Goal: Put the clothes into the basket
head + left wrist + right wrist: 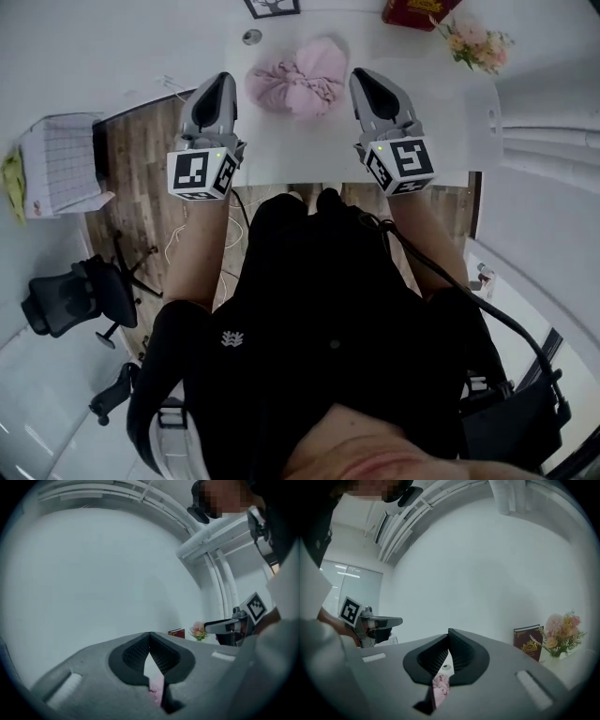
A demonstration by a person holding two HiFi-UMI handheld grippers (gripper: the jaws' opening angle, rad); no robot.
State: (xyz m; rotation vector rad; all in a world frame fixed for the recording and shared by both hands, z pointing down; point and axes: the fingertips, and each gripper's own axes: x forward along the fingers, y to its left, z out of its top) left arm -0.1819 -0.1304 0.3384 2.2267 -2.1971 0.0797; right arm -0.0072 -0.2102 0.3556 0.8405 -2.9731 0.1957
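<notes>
Lying between left gripper (pixel 221 82) and right gripper (pixel 364 79), pink clothes (pixel 300 75), both jaws pressed together, holding nothing

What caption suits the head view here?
Left gripper and right gripper, both shut, flank pink clothes on a white table.

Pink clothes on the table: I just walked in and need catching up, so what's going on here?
A person holds a grey two-jaw claw in each hand, level over the white table. The left claw and right claw are both shut and empty. The crumpled pink fabric clothes lie on the table between the two tips, gripped by neither. What looks like a white gridded basket sits on the floor at the left, so the clothes are not in it yet.
</notes>
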